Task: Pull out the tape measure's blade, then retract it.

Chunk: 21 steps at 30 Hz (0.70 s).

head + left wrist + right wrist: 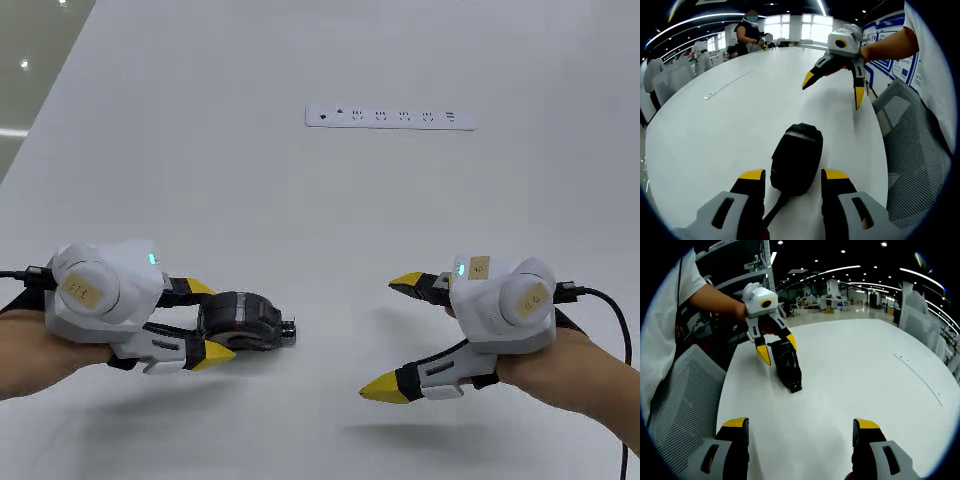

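Black tape measure with a grey band [247,319] lies on the white desk [320,220] at 8 o'clock in the head view. Its long axis runs 9-to-3, and the blade-mouth end points to 3 o'clock, at the other hand's tool. Left tongs [212,320] are clenched on the case's rear half, one yellow tip on each side. Right tongs [394,336] at 4 o'clock are released, spread wide, grasping nothing, well apart from the case. Blade is not drawn out. Long white power strip [390,117] lies at 12 o'clock, far back.
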Motion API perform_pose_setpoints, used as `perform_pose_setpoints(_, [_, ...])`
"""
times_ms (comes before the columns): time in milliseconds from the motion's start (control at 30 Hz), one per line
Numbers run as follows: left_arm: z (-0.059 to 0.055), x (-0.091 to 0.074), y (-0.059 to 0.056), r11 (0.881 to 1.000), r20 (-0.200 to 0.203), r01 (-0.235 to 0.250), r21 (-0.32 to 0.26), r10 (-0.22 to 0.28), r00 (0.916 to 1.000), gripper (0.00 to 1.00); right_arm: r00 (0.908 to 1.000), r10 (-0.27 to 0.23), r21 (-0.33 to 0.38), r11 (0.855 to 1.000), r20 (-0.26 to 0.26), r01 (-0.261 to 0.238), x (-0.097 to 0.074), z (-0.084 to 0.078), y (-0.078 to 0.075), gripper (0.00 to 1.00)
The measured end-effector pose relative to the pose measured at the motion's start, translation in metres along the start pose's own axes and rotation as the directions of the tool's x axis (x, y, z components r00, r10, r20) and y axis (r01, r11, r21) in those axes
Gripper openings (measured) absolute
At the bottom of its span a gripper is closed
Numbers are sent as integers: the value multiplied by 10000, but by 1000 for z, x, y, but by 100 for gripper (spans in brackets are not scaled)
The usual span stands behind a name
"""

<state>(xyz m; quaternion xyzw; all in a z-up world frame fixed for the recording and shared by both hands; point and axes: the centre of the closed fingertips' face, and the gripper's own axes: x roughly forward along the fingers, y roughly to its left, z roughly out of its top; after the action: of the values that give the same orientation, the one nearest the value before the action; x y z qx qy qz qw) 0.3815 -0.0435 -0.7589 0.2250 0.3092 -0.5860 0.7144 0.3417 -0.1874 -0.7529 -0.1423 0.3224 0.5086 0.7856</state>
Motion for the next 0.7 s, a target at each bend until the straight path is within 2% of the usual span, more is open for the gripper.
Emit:
perform_pose_setpoints(200, [-2,5,-2,9998,-93,133,124,-132,9999,33,10000,46,-65,10000,11,-46,3,0,1,85])
perform_pose_setpoints(267, [-3,6,0,9997,-100,5,230,-2,10000,30,10000,76,-59,10000,29,-76,4,1,2,84])
perform_pose_setpoints(367, [-2,6,-1,9998,-71,31,181,-30,10000,30,10000,94,-196,9998,-30,-94,6,-1,1,78])
perform_pose_setpoints(700, [-2,7,-3,9996,-137,120,272,-116,9998,29,9994,124,-292,9995,326,-114,21,9,-1,74])
